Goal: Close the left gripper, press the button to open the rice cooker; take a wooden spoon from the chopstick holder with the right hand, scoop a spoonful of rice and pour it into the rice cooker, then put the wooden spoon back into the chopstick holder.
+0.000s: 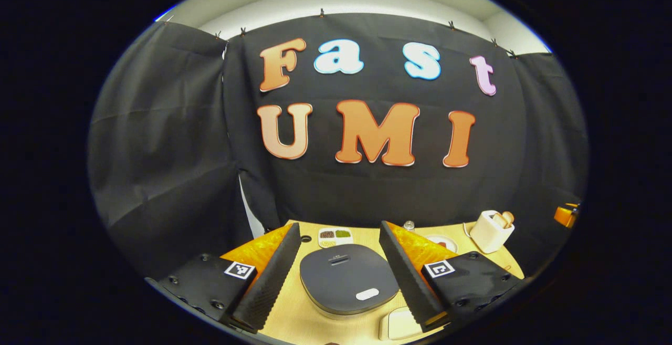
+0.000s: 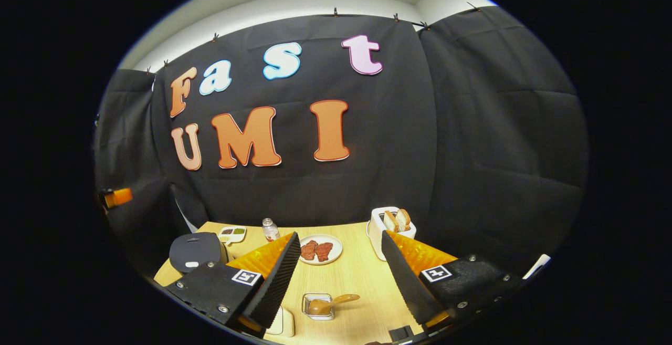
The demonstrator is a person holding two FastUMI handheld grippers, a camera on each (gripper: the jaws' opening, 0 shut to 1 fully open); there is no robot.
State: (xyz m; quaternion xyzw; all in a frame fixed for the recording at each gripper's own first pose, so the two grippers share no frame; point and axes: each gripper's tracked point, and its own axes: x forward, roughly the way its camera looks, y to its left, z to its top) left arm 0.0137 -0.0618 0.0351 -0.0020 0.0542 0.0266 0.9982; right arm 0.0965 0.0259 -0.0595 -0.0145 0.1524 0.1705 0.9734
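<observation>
Lid of the dark grey round rice cooker (image 1: pixel 346 279) is down, so I judge the pressing step is in hand. Your left gripper (image 1: pixel 340 225) has its jaws apart around it: bring them together, then push the pale oval button (image 1: pixel 367 294). Your right gripper (image 2: pixel 340 234) has its jaws apart too, and the brown wooden spoon (image 2: pixel 333 303) lies in a small clear holder (image 2: pixel 306 299) on the worktop (image 2: pixel 357 276).

Light wooden table (image 2: pixel 357 276) and its load

On it: a dark-lidded rice cooker (image 1: pixel 346 281), a compartment dish (image 2: pixel 232 234), a small bottle (image 2: pixel 270 229), a white plate of meat (image 2: pixel 320 249), a white toaster (image 2: pixel 389 227), a clear holder with wooden spoon (image 2: pixel 328 303).
</observation>
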